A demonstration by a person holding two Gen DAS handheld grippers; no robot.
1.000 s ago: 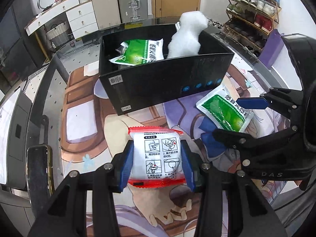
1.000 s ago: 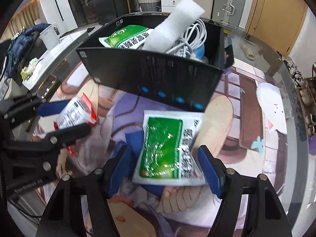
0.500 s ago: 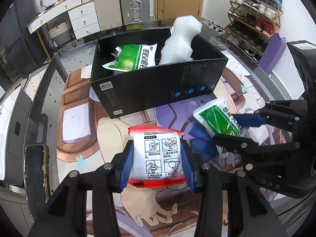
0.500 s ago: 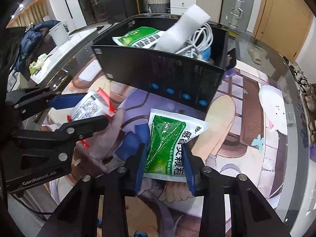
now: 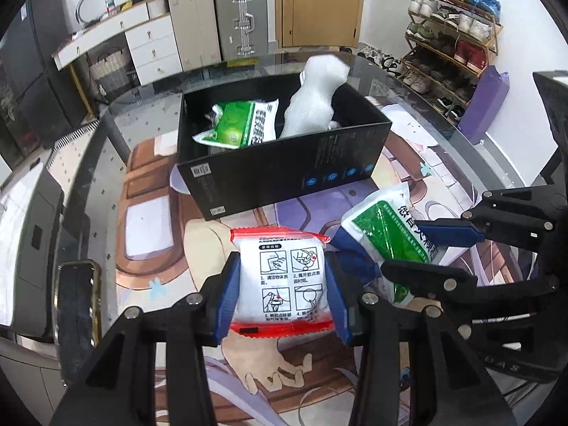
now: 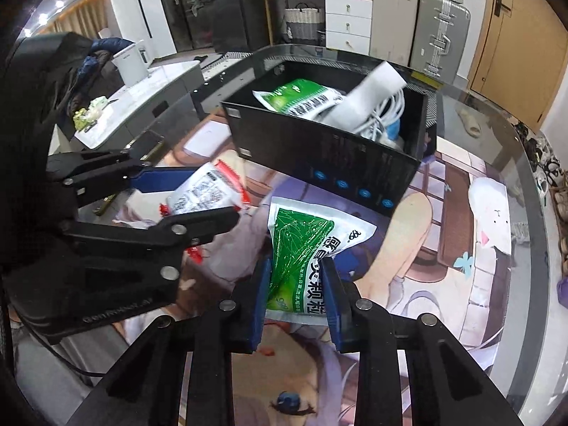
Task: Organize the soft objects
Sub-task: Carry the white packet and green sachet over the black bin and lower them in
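Note:
My left gripper (image 5: 282, 284) is shut on a white packet with red edges (image 5: 284, 280), held above the mat; it also shows in the right wrist view (image 6: 202, 191). My right gripper (image 6: 296, 280) is shut on a green and white pouch (image 6: 305, 248), lifted off the mat; the pouch also shows in the left wrist view (image 5: 387, 234). The black box (image 5: 284, 174) stands beyond both grippers and holds another green pouch (image 5: 241, 124), a white foam piece (image 5: 316, 103) and a white cable (image 6: 383, 113).
A printed mat (image 5: 149, 220) covers the round glass table (image 6: 525, 163). A phone (image 5: 74, 305) lies near the table's left edge. A shoe rack (image 5: 451, 28), suitcases (image 5: 241, 17) and drawers stand beyond the table.
My right gripper closed on the green pouch and lifted it off the mat. Both grippers rose and drew back a little from the box. The left grip is unchanged.

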